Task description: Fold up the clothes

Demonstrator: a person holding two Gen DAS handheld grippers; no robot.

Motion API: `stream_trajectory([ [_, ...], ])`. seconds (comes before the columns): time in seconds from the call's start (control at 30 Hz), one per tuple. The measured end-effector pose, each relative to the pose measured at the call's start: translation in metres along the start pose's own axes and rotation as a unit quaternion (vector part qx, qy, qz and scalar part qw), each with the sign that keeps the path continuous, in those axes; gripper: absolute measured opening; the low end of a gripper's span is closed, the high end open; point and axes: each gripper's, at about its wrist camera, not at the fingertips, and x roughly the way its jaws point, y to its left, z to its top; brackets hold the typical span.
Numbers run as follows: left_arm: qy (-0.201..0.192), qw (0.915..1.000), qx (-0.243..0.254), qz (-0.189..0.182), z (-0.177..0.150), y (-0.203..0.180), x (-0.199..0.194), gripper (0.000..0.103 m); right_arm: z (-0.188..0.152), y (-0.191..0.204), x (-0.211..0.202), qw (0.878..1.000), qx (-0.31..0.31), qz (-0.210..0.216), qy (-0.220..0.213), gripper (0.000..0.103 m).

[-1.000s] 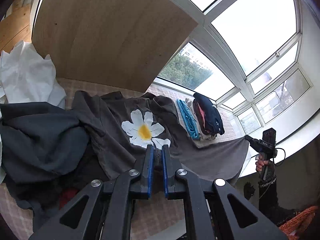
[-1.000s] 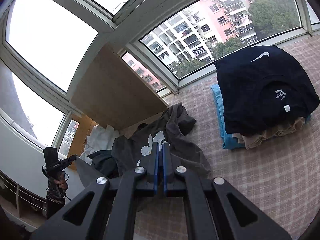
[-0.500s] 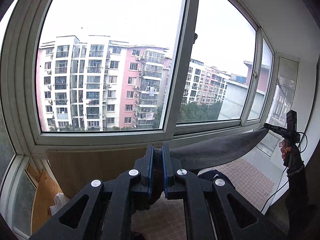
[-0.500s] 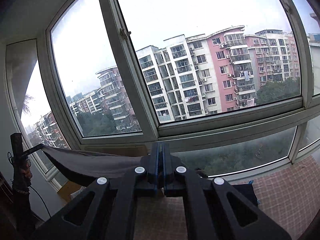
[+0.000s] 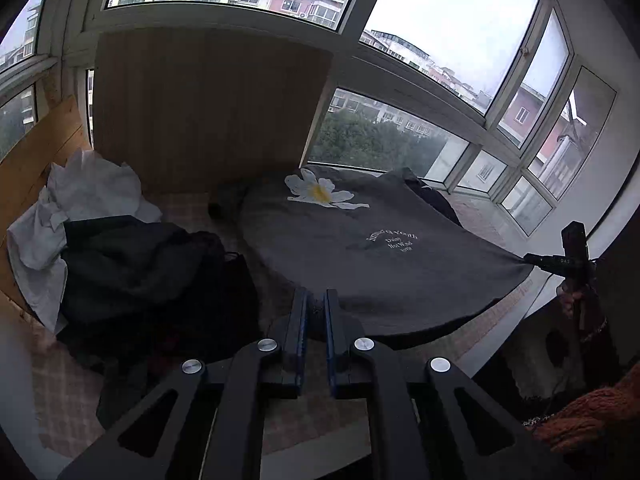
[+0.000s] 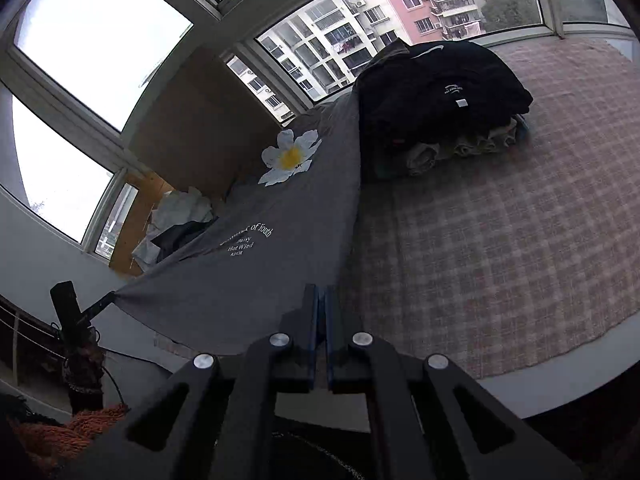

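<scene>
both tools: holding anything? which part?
Yes. Left tool and right tool each pinch a bottom-hem corner of the grey daisy T-shirt, stretched between them.

grey T-shirt (image 5: pixel 384 256) swung up, now spread flat, daisy uppermost

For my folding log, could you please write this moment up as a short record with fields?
garment in hand: grey daisy T-shirt, stretched out, print side up
left gripper: shut on the shirt's hem corner
right gripper: shut on the other hem corner
surface: checked cover
folded stack: beside the shirt, dark top uppermost
unfolded pile: dark and white clothes, on the shirt's other side
fold status: not yet begun
</scene>
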Motion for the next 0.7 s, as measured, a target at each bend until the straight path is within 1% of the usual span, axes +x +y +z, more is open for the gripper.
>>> stream_trajectory([
  [0.03,0.024,0.9995,-0.017,-0.011,-0.024,0.008,0.013,0.007,-0.016,-0.015,0.015,1.000,0.015,-0.010,0.019,0.003],
  [0.1,0.072,0.9961,-0.049,-0.015,-0.071,0.021,0.041,0.007,-0.041,-0.041,0.039,0.998,0.039,-0.031,0.045,0.003],
  [0.13,0.094,0.9939,-0.057,-0.011,-0.090,0.024,0.056,0.007,-0.049,-0.048,0.050,0.997,0.038,-0.043,0.059,0.003],
  [0.2,0.125,0.9886,-0.081,-0.024,-0.123,0.028,0.082,0.007,-0.061,-0.059,0.070,0.993,0.019,-0.085,0.081,0.003],
  [0.27,0.147,0.9850,-0.089,-0.020,-0.143,0.031,0.100,0.007,-0.066,-0.070,0.085,0.989,0.007,-0.110,0.101,0.003],
  [0.33,0.163,0.9833,-0.081,-0.011,-0.156,0.029,0.111,0.007,-0.066,-0.081,0.095,0.986,0.009,-0.119,0.116,0.003],
  [0.4,0.176,0.9815,-0.075,-0.003,-0.164,0.029,0.120,0.007,-0.063,-0.086,0.100,0.982,-0.003,-0.145,0.122,0.003],
  [0.6,0.205,0.9774,-0.045,0.021,-0.167,0.029,0.142,0.008,-0.056,-0.088,0.128,0.967,-0.054,-0.195,0.156,0.003],
  [0.7,0.222,0.9738,-0.043,0.023,-0.167,0.034,0.148,0.010,-0.055,-0.086,0.137,0.962,-0.075,-0.202,0.168,0.007],
])
